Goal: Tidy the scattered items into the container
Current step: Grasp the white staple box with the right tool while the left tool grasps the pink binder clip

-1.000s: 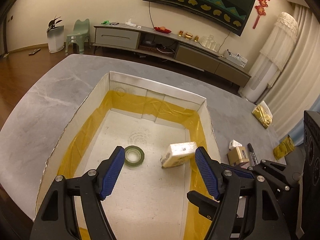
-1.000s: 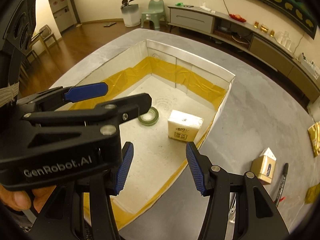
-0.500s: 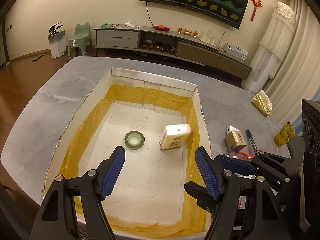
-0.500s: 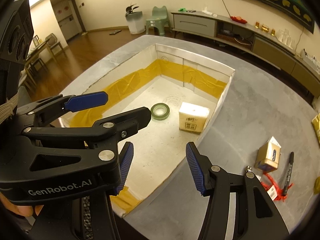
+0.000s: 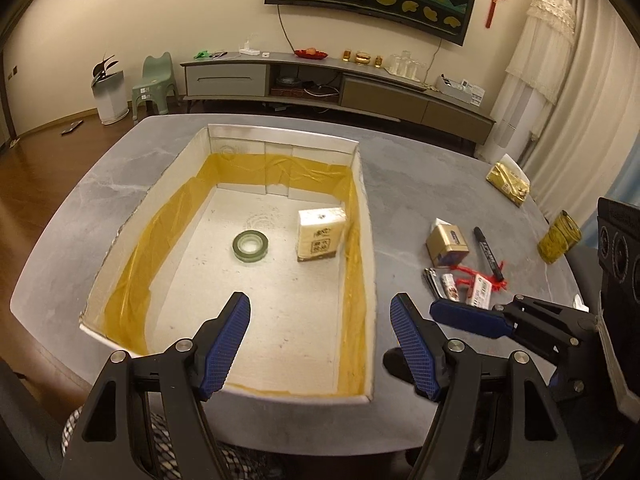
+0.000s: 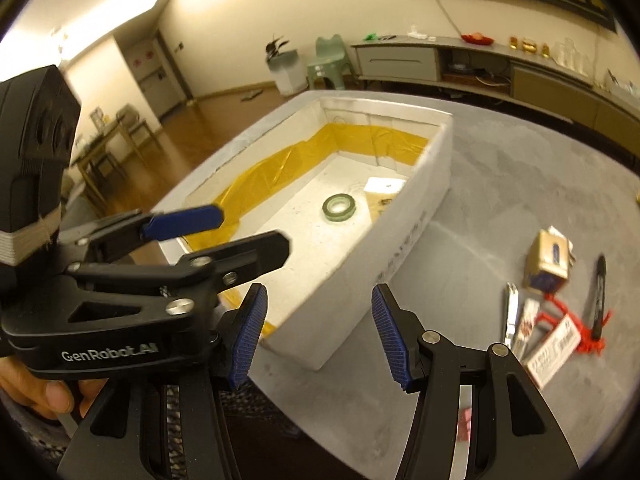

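- White foam-like walls and yellow tape lining mark the container (image 5: 362, 208), a shallow open box on the grey table (image 5: 416, 184); already in it lie a green tape roll (image 5: 250, 245) near the middle and a cream tissue pack (image 5: 321, 233) at about 2 o'clock from the roll, close to the right wall.
- Outside, at 3 o'clock from the box in the left wrist view, the scattered things remain: a small tan carton (image 5: 447, 245), a black marker (image 5: 488, 253) just beside it, a nail clipper (image 5: 433, 282), and small tagged packets with red string (image 5: 476, 286). Two gold packets (image 5: 508, 183) lie farther off, toward 1 o'clock.
- Left gripper (image 5: 320, 344) hangs over the near end of the box, fingers spread wide, holding nothing.
- Right gripper (image 6: 318, 338) is likewise spread and empty, beside the box's near corner, with the clutter at its 2 o'clock.
- The step in hand, I judge, is reaching for the next item with the right gripper. Best to swing toward the carton, straddle its narrower sides, and close squarely; the flat tags and marker would need a lower, flatter approach.
- Readable writing: "GenRobot.AI" on the left gripper's body in the right wrist view. Print on the tissue pack and tags is too small to read.
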Tool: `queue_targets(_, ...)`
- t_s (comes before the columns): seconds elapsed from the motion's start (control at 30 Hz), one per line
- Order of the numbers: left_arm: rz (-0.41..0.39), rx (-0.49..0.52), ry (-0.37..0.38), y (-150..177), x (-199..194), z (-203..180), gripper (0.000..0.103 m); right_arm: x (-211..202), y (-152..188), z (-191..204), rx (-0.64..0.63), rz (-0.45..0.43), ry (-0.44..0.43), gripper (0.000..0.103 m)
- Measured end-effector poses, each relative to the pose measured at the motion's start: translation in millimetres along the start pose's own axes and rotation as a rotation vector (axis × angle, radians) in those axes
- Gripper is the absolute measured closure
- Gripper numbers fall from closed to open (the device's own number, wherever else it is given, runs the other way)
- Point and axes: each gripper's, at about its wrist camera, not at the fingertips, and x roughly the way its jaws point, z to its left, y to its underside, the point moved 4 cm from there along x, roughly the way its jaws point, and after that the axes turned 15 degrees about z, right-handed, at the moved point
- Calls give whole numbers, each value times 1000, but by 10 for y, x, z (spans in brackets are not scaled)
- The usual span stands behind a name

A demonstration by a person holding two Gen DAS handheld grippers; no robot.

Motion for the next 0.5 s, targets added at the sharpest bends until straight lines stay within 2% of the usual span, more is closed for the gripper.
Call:
queue_targets(0.23,-58,132,56,214,-221,-581,30,-252,392,-454,114,-27,1,45)
queue_targets(0.37,-9,211,112,346,-82,-995,30,-270,687,-948,231,-9,90,45)
queue_targets(0.5,62,272,131,497,213,-1317,30,-392,899,-1396,340,-14,144,45)
